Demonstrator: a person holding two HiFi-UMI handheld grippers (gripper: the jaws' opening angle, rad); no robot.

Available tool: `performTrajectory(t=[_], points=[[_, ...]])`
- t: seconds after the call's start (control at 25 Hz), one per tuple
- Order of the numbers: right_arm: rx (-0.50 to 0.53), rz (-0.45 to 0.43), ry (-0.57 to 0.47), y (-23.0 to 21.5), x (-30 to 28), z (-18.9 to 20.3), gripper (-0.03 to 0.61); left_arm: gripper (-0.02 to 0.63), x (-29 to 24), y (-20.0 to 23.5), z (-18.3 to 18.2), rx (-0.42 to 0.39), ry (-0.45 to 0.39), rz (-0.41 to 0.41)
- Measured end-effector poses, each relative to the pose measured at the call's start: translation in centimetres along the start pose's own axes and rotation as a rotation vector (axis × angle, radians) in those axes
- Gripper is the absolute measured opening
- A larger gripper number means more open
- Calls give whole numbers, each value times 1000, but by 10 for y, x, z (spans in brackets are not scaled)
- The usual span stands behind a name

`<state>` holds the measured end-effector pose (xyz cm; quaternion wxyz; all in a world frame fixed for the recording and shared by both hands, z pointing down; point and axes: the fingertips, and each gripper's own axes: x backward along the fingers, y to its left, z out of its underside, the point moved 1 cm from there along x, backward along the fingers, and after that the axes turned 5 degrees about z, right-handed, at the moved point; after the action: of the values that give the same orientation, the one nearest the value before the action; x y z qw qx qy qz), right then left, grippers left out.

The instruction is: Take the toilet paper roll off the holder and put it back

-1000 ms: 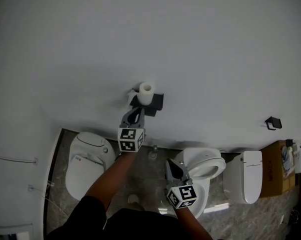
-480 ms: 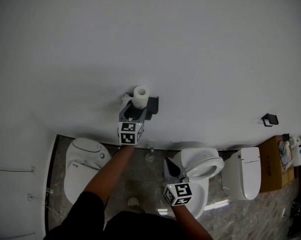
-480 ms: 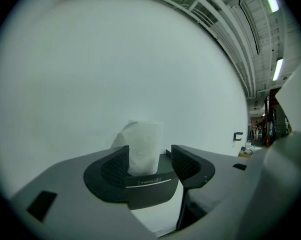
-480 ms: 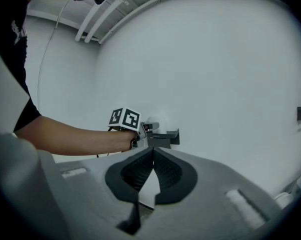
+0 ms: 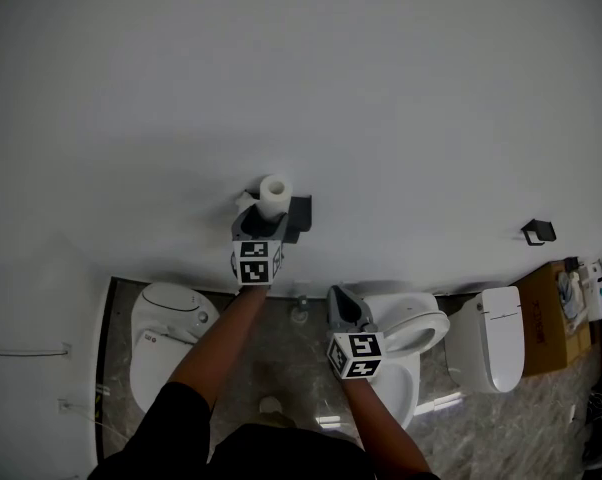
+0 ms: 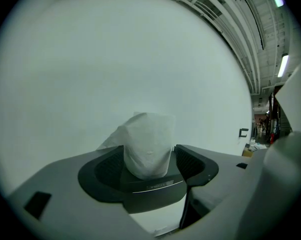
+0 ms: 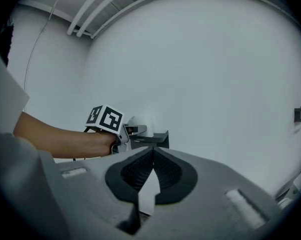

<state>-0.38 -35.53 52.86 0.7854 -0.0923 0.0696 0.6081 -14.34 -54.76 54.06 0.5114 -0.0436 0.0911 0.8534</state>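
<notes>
grey plastic jaws of the left tool [image 6: 150,157] are opening, one on each side of the toilet paper roll [image 6: 148,143]. the pads do not squeeze the roll right now, so it is between them but not held. a loose bit of paper hangs off the roll's left side.

the roll stands upright on the black holder [image 5: 298,211], and the holder is fixed to the white wall [image 5: 401,88]. in the head view you can see the hole of the roll from above.

the right tool [image 7: 151,154] is lower down and well away from the roll. its jaws are pressed together with nothing in them. a white toilet [image 5: 413,330] is below it on the floor.

i think this is the step of getting hold of the roll to take it off, since the roll sits on the holder. it could also be the letting-go step after putting it back; i cannot tell for sure.

if it is the first one, the left tool needs to close softly, because the paper is squashy. then it should lift the roll straight up so it slips off the holder without pulling the loose paper.
</notes>
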Motion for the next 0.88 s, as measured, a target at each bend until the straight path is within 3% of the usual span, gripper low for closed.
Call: performTrajectory(t=[0.28,0.44,0.56,0.88], points=[[-19,1,21,4,-4,7,-2,365,-2,8,-5,-15,40,-71],[-37,-3,27,4,0,12,-2,383,-8,-3,-16,-16,70,-65],[-44,-1,21,0,0,12,-2,385,-21,-5,-14,-52,92,-75],[-60,19,33,-13,5,20,-2,383,-33,2,-12,-51,132,-116]])
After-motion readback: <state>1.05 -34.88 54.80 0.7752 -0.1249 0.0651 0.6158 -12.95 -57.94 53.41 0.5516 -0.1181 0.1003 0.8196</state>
